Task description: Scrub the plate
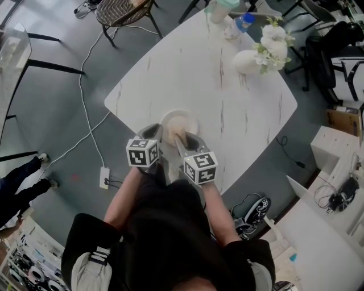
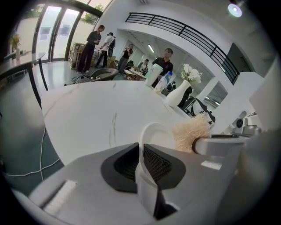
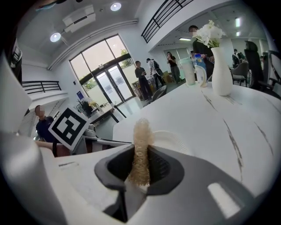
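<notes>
Jaws: left gripper (image 2: 141,161) is clamping white plate (image 2: 149,133) by its rim; right gripper (image 3: 141,167) is pinching loofah scrubber (image 3: 141,134). Scrubbing step apparently proceeding; next stroke is calling for scrubber pressed onto plate face.

Bright, even daylight; fisheye edges dark and warped.

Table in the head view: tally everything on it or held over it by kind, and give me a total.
plate: 1
scrub pad: 1
vase of white flowers: 1
bottle: 1
tall pale cup: 1
Total: 5
</notes>
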`<state>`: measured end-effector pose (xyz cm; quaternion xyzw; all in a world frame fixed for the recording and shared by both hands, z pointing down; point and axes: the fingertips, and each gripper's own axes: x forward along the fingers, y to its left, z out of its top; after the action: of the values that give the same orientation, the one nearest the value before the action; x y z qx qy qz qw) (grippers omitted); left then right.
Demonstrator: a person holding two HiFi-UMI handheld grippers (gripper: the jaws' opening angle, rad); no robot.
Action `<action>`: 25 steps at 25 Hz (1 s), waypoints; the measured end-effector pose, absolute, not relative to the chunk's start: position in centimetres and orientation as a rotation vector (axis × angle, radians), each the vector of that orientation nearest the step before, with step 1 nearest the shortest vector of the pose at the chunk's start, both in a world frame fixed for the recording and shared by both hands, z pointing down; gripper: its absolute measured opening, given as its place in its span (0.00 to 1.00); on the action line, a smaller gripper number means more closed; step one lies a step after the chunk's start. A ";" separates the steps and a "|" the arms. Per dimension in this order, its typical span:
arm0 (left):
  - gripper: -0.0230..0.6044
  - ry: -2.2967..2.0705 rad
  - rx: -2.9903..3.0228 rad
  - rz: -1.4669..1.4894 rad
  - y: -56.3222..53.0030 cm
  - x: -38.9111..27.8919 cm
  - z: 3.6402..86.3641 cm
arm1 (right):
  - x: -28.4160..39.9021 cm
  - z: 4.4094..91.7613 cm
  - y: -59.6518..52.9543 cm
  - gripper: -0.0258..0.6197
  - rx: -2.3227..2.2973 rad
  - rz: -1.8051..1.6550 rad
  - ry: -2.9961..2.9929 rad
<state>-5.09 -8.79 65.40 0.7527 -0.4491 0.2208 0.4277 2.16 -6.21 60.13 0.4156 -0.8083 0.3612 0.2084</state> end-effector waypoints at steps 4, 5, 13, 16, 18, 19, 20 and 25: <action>0.10 -1.121 1.880 0.553 -8.7 -5.1 65.4 | 1.4 61.3 -5.1 0.15 1.125 1.026 -2.234; 0.10 -1.121 1.881 0.553 -8.7 -5.1 65.4 | 1.3 61.6 -4.9 0.15 1.119 1.031 -2.230; 0.10 -1.115 1.886 0.558 -8.7 -5.1 65.5 | 0.5 63.9 -3.6 0.15 1.084 1.075 -2.187; 0.10 -1.112 1.892 0.564 -8.6 -5.1 65.4 | 0.6 64.3 -3.4 0.15 1.089 1.089 -2.182; 0.10 -1.113 1.895 0.568 -8.7 -5.1 65.4 | 0.7 64.3 -3.5 0.15 1.092 1.090 -2.182; 0.10 -1.113 1.896 0.568 -8.7 -5.0 65.5 | 0.7 64.3 -3.6 0.15 1.093 1.088 -2.182; 0.10 -1.113 1.897 0.568 -8.7 -5.0 65.5 | 0.8 64.2 -3.6 0.15 1.094 1.085 -2.182; 0.10 -1.116 1.896 0.573 -8.6 -5.0 65.5 | 1.8 64.2 -3.4 0.15 1.110 1.083 -2.168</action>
<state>-5.01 -8.64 65.49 0.7568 -0.4452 0.2287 0.4205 1.80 -3.36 64.21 0.4047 -0.7904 0.3948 0.2357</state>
